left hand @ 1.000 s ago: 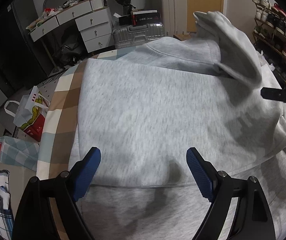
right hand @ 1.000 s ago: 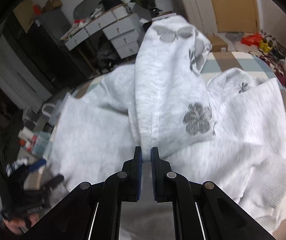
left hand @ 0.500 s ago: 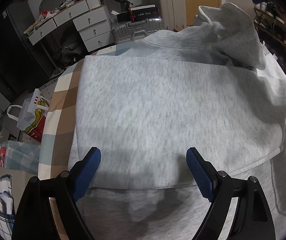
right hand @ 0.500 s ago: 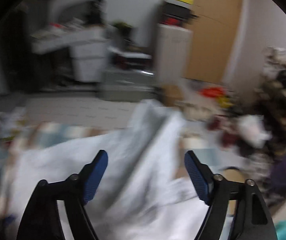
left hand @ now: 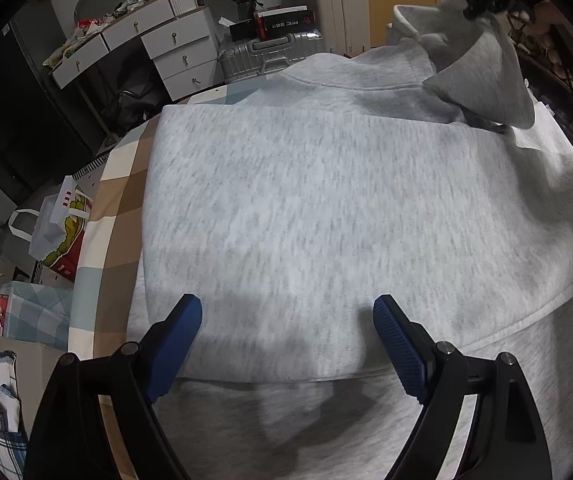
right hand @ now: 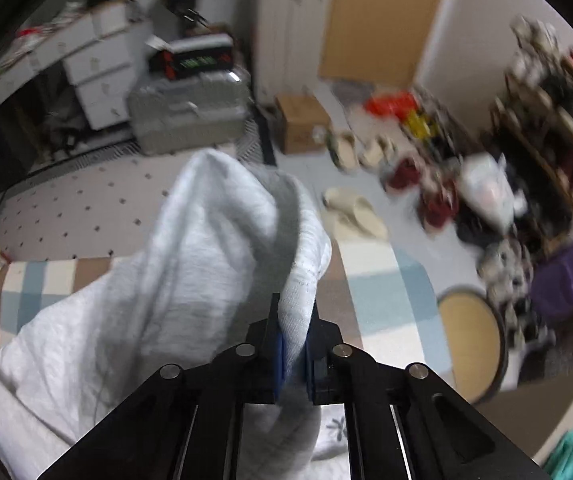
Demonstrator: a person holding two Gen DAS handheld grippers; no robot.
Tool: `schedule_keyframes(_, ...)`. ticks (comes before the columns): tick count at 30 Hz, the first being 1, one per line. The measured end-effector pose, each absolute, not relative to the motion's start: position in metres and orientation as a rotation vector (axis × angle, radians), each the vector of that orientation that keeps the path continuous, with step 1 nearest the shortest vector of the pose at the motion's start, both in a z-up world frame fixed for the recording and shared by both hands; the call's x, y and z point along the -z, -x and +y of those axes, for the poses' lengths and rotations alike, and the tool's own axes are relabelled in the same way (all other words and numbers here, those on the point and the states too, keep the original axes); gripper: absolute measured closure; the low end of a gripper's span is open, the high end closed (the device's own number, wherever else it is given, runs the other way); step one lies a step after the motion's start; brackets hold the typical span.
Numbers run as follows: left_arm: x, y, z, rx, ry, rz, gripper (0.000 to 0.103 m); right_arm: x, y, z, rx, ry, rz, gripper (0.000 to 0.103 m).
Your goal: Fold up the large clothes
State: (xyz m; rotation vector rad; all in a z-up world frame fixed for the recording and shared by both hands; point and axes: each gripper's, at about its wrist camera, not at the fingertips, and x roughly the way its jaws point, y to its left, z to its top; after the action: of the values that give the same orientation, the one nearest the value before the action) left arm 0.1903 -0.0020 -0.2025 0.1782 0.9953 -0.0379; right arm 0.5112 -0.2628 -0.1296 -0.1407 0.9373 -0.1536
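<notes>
The right gripper (right hand: 293, 350) is clamped on a lifted cuffed edge of the grey sweatshirt (left hand: 326, 208) spread over the checked bedcover (left hand: 114, 184), while the left gripper (left hand: 286, 340) is held wide open and empty above the folded body, so a sleeve fold appears underway, to be laid flat next.

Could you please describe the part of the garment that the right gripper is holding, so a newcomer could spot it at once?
On the checked bed cover lies a pale grey sweatshirt. One fold of it rises off the bed, pinched between the right gripper jaws; everything else lies flat.
</notes>
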Motion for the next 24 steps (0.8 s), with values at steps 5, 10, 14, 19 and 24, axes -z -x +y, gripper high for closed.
schedule_keyframes(5, 0.196, -0.186, -0.002, 0.041, -0.165, 0.967, 0.018, 0.081, -0.460, -0.215, 0.042, 0.361, 0.669, 0.097)
schedule_keyframes(10, 0.180, -0.180, 0.008, 0.053, -0.094, 0.884, 0.018, 0.045, -0.363, -0.180, -0.135, 0.444, 0.345, 0.097)
schedule_keyframes(14, 0.163, -0.177, 0.021, 0.101, 0.014, 0.831, 0.018, 0.060, -0.317, -0.189, -0.212, 0.385, 0.324, 0.097)
schedule_keyframes(19, 0.128, -0.197, 0.026, 0.169, 0.152, 0.762, 0.018, 0.097, -0.280, -0.218, -0.242, 0.232, 0.334, 0.096)
schedule_keyframes(24, 0.083, -0.258, -0.027, 0.274, 0.025, 0.743, 0.018, 0.108, -0.266, -0.225, -0.266, 0.193, 0.365, 0.096)
